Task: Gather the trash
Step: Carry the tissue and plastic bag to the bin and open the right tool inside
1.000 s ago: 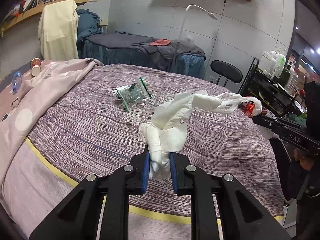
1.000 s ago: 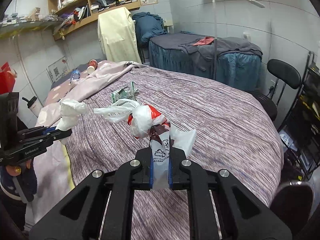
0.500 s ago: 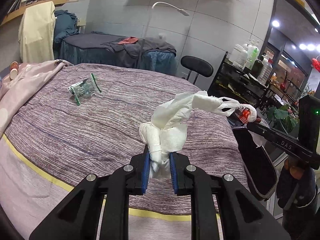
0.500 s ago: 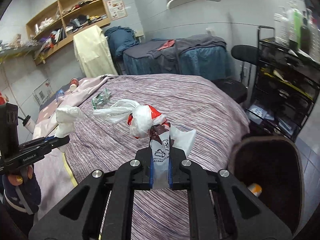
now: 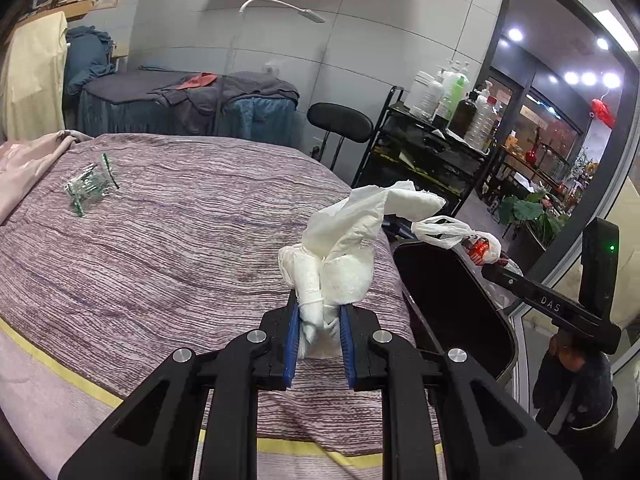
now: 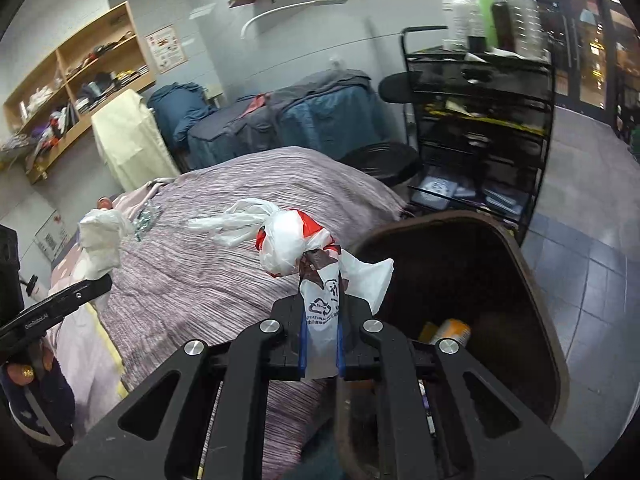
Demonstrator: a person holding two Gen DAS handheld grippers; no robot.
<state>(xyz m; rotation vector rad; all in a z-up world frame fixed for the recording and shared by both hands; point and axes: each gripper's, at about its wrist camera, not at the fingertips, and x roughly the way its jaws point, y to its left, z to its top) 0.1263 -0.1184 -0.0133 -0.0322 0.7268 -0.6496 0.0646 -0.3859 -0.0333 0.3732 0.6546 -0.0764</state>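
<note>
Your left tongs (image 5: 319, 334) pinch a crumpled white tissue wad (image 5: 340, 256) above the striped purple bed (image 5: 180, 240). Your right tongs (image 6: 321, 344) clamp a knotted red-and-white plastic bag (image 6: 296, 246) beside the dark open bin (image 6: 460, 280). Both await dropping; the clear green-edged wrapper (image 5: 90, 188) remains uncollected on the bed.

Striped bed (image 5: 180, 248), gray tiled wall (image 5: 380, 52), black cart (image 6: 480, 120).

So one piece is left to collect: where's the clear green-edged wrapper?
The wrapper lies on the striped bedspread, far left in the left wrist view, near the pink blanket.
</note>
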